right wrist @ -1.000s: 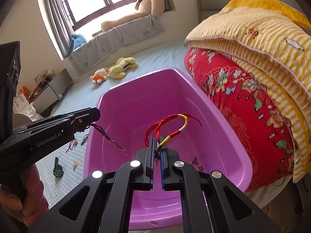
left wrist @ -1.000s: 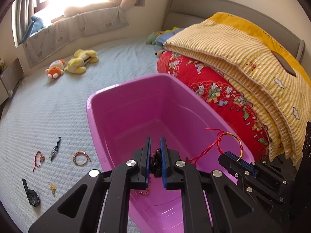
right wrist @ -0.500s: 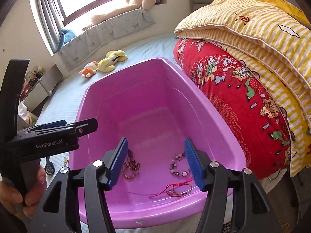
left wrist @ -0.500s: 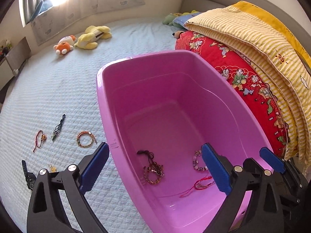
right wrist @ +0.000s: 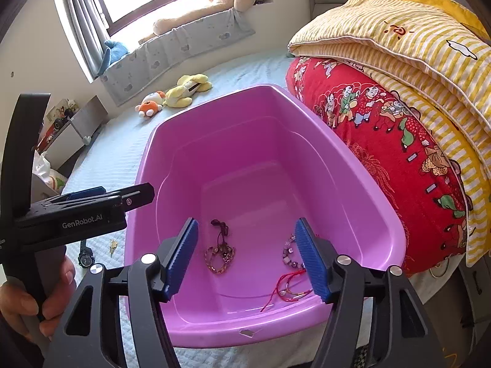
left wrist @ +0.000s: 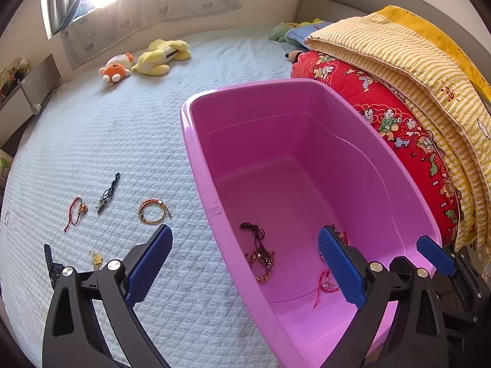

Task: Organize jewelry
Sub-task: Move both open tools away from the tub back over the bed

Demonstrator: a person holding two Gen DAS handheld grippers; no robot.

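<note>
Both grippers, left gripper (left wrist: 242,263) and right gripper (right wrist: 250,257), gape over pink tub (right wrist: 362,165).

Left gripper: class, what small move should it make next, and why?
Probably swing the left gripper left and down over the orange braided bracelet. Its jaws are open and hold nothing, three pieces already lie in the pink tub, and that bracelet is the nearest piece left on the bedspread.

Tub (left wrist: 214,211) on bed (left wrist: 122,141), folded quilts (left wrist: 399,70) just right of tub. In tub, near end: beaded bracelet (right wrist: 219,259) left, stone bracelet (right wrist: 288,253) right, string bracelet (right wrist: 288,288) nearest. Left of tub on bed: braided bracelet (left wrist: 152,211), cord (left wrist: 108,191), string charm (left wrist: 76,211), watch (left wrist: 50,263). Plush toys (left wrist: 144,63) behind tub.
</note>
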